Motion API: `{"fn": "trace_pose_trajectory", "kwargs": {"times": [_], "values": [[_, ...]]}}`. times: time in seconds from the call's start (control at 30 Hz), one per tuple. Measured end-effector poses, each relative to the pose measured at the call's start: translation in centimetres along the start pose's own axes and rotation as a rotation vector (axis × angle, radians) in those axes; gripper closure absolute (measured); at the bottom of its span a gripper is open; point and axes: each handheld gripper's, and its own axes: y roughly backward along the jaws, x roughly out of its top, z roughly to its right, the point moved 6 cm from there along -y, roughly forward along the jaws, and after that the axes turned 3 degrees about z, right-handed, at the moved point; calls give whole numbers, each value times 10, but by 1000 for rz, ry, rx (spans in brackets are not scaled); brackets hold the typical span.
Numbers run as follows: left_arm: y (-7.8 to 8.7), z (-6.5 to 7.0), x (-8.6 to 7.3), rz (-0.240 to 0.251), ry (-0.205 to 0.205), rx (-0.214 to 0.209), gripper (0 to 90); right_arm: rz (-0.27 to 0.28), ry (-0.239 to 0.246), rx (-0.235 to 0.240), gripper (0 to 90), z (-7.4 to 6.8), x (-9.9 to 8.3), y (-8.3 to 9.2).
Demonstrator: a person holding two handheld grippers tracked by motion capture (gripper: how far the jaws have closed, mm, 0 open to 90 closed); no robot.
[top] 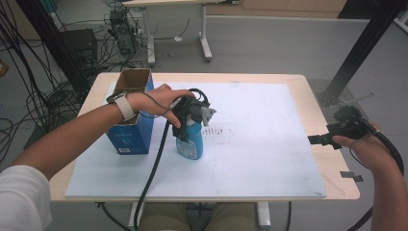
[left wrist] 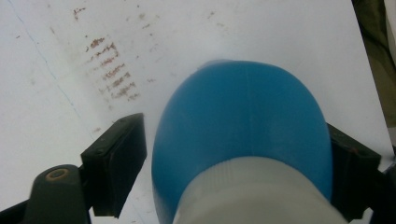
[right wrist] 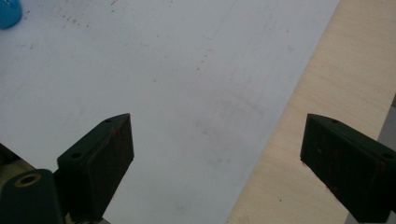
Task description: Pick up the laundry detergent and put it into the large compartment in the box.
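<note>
Two grippers: I have one in each hand at this table, both in play right now.
Left gripper (top: 188, 126): I hold it over the blue bottle (top: 189, 142), pointing down from above, my hand (top: 161, 99) wrapped around its body.
Left gripper's state: in the left gripper view the jaws stand half-wide on either side of the bottle (left wrist: 243, 135); one pad sits against its side, the other has a thin gap, so I am not yet clamped on it.
Blue bottle: standing upright on the white mat (top: 269, 144), left of the middle, toward the near edge, its white collar at the top.
Cardboard box (top: 132, 113): blue sides, open top, standing just beside the bottle at the mat's left edge, under my forearm.
Right gripper (top: 337, 135): I hold it at the right edge of the table (top: 317, 96), well apart from the bottle.
Right gripper's state: jaws wide, nothing between them in the right gripper view, just mat (right wrist: 163, 93) and bare wood (right wrist: 341, 70).
Smudges (top: 215, 130): brownish marks on the mat just right of the bottle.
</note>
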Motion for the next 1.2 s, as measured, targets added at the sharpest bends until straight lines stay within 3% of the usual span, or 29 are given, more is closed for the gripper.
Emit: {"fn": "trace_pose_trajectory", "kwargs": {"times": [0.13, 0.6, 0.63, 0.67, 1.2], "values": [[0, 1, 0, 3, -10, 4, 275, 1, -2, -1, 95, 0, -1, 0], [0, 3, 4, -33, -1, 11, 281, 11, -1, -12, 102, 0, -1, 4], [1, 0, 3, -27, 0, -12, 376, 12, 1, -12, 102, 0, -1, 4], [1, -1, 1, -19, 13, -16, 376, 12, 0, -12, 103, 0, -1, 4], [0, 1, 3, -25, 13, -8, 375, 8, 1, -13, 111, 0, -3, 4]]}}
